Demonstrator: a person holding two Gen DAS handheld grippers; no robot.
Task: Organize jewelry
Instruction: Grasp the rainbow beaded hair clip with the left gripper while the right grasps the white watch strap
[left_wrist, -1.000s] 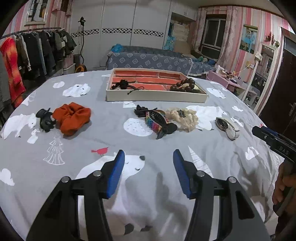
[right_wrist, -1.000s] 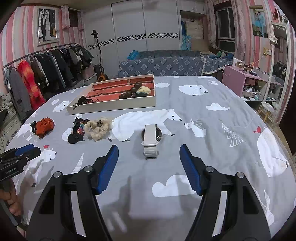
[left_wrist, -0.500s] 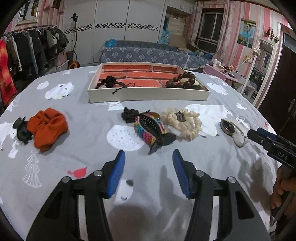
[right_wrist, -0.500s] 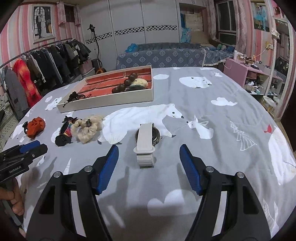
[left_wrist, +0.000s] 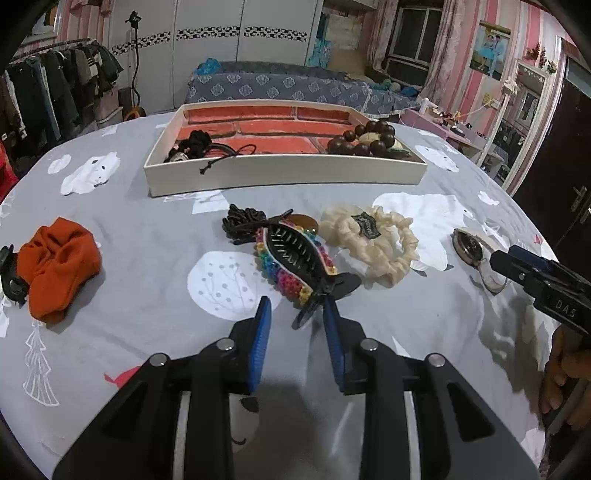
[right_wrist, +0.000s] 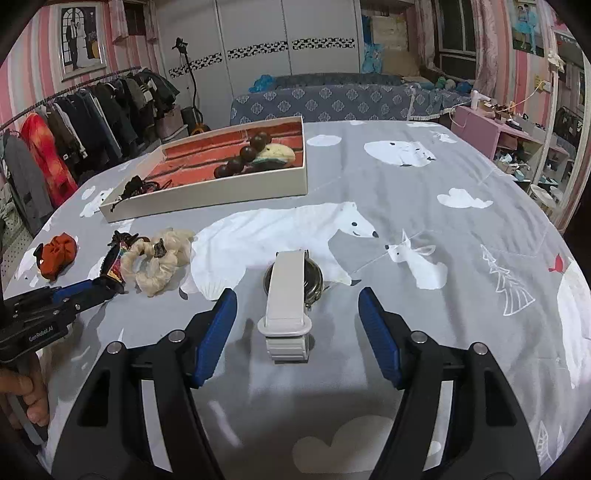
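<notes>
Between the blue pads of the left gripper (left_wrist: 297, 314), whose jaws stand partly open and grip nothing, we see the black tail of a hair claw clip with a rainbow crocheted edge (left_wrist: 295, 258); the right pad lies against or just beside that tail. The right gripper (right_wrist: 297, 314) has its jaws spread wide around, not touching, a round steel watch on a white band (right_wrist: 290, 291). Both grippers sit low over the grey polar-bear bedspread (right_wrist: 424, 206), pointing forward, each held by a bare hand at the frame edge.

Compared with half a second ago, we find the left jaws narrower and advanced to the clip, and the right gripper closer to the watch.

We count on the bedspread one clip, one dark hair tie (left_wrist: 242, 219) behind it, one cream ruffled scrunchie (left_wrist: 373, 240), one orange scrunchie (left_wrist: 59, 266), one small black clip (left_wrist: 11, 275) beside it, and one watch. One white tray with a red lining (left_wrist: 288, 171) holds one string of dark wooden beads (left_wrist: 364, 142) at its right end and one black cord tangle (left_wrist: 201, 147) at its left.
</notes>
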